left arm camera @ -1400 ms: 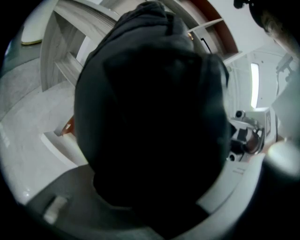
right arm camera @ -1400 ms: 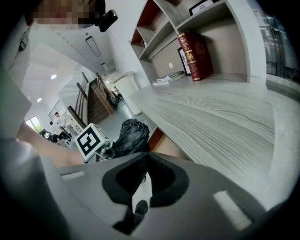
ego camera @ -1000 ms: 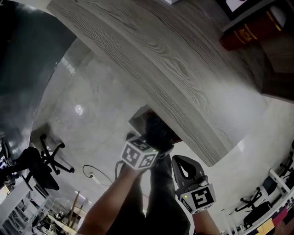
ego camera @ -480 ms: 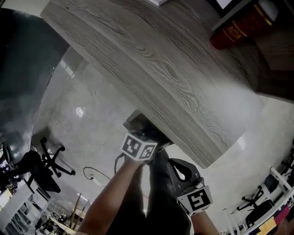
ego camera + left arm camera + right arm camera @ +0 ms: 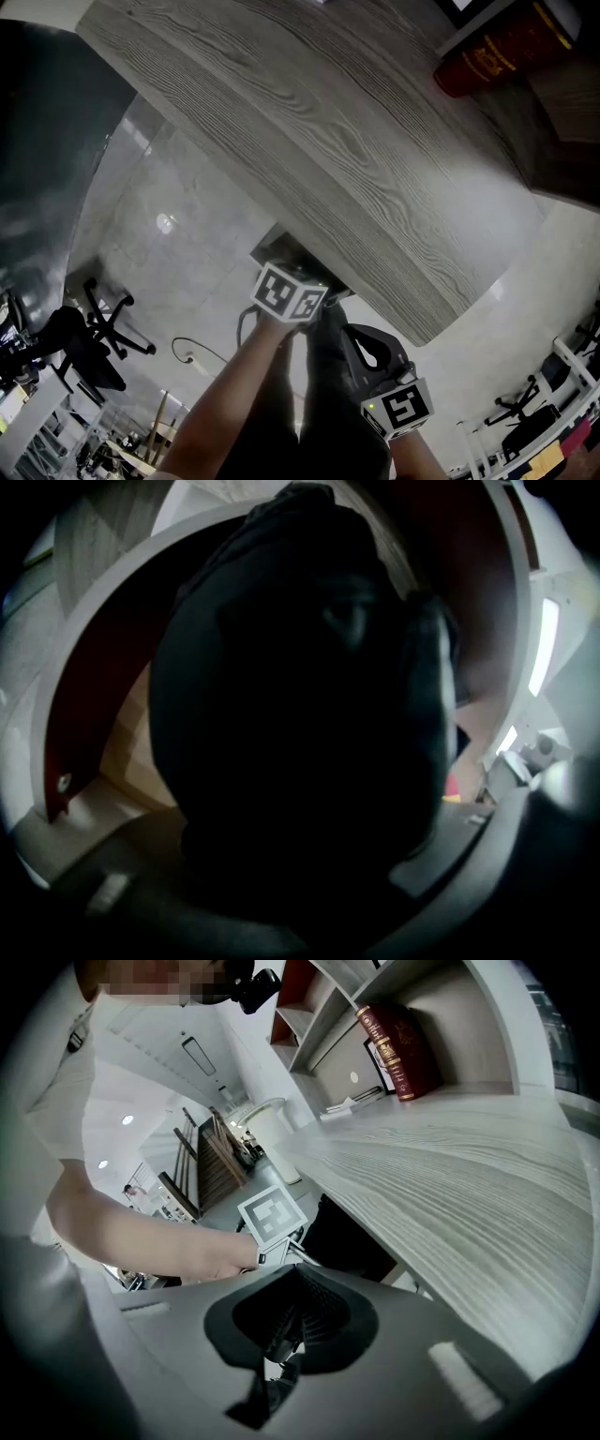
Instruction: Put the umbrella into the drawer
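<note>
The left gripper (image 5: pixel 300 724) is clasping the black umbrella (image 5: pixel 281 621), whose dark bulk is filling most of the left gripper view. Its jaws have just been easing a little wider, with the umbrella between them and seemingly not let go. The bundle is hanging in the mouth of the open drawer (image 5: pixel 80 724), whose red side walls and pale wooden bottom are showing around it.

The step in hand looks like the lowering and release. To do it well, the person should be keeping the umbrella lengthwise between the red walls and sinking it until it is resting on the wooden bottom. Only then should the jaws spread fully and draw back along the same line, so that no fold or strap is catching on a pad.

The right gripper (image 5: pixel 298 1283) is idling just beside the left one, jaws together and holding nothing. It is best kept clear of the opening.

Above, the grey desk top (image 5: pixel 356 159) is overhanging the drawer and hiding most of it in the head view, so the lowering is being judged largely from the left gripper view. The underside of that edge is the likeliest thing to knock.

Farther off, a red book (image 5: pixel 497 52) is standing on a shelf beyond the desk. A cable (image 5: pixel 192 354) and an office chair (image 5: pixel 89 337) are sitting on the floor, well apart from the work.
</note>
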The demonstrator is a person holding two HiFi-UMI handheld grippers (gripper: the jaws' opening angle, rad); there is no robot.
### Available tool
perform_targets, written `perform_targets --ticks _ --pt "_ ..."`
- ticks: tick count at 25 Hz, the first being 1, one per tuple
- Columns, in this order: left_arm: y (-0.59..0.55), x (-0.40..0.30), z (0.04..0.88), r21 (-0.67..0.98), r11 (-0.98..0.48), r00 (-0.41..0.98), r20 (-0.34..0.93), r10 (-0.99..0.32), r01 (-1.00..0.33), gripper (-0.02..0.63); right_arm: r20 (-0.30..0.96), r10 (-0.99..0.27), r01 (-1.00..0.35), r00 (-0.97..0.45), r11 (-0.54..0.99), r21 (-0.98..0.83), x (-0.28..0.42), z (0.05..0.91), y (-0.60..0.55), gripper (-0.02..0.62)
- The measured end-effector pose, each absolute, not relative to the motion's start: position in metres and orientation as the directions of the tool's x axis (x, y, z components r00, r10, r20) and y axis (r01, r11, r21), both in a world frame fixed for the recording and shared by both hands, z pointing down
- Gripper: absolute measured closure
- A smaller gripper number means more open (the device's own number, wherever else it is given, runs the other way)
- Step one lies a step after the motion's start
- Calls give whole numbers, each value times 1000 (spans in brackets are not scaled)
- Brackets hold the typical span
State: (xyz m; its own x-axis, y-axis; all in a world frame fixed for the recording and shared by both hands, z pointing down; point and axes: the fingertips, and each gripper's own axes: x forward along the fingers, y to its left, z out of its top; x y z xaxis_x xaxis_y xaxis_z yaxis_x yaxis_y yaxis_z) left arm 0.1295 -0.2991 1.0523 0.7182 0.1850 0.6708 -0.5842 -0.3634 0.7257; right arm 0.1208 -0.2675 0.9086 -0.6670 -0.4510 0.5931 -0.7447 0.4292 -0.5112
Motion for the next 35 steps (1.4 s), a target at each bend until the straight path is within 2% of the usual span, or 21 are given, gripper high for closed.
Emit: perform_targets --ticks 5,14,21,27,32,35 --pt "-301 126 1050 717 -338 726 676 125 -610 225 596 -446 -744 -667 423 -517 120 909 -271 590" --pt "-311 101 1034 678 -320 708 705 30 -662 202 613 -446 -757 -652 422 -498 127 895 -274 590" --pt "-311 87 992 652 -298 685 729 -5 -697 202 612 -465 -767 -640 432 -474 135 855 -278 590" --pt "-316 96 916 600 -380 668 741 -66 -703 207 600 -505 -784 -621 406 -470 156 797 -286 589" --pt "-315 112 833 617 -408 715 684 -144 -673 266 583 -533 -790 -614 402 -463 165 746 -283 591" --pt "-307 114 782 620 -431 733 660 -166 -656 279 571 -542 -787 -616 413 -458 164 709 -277 591"
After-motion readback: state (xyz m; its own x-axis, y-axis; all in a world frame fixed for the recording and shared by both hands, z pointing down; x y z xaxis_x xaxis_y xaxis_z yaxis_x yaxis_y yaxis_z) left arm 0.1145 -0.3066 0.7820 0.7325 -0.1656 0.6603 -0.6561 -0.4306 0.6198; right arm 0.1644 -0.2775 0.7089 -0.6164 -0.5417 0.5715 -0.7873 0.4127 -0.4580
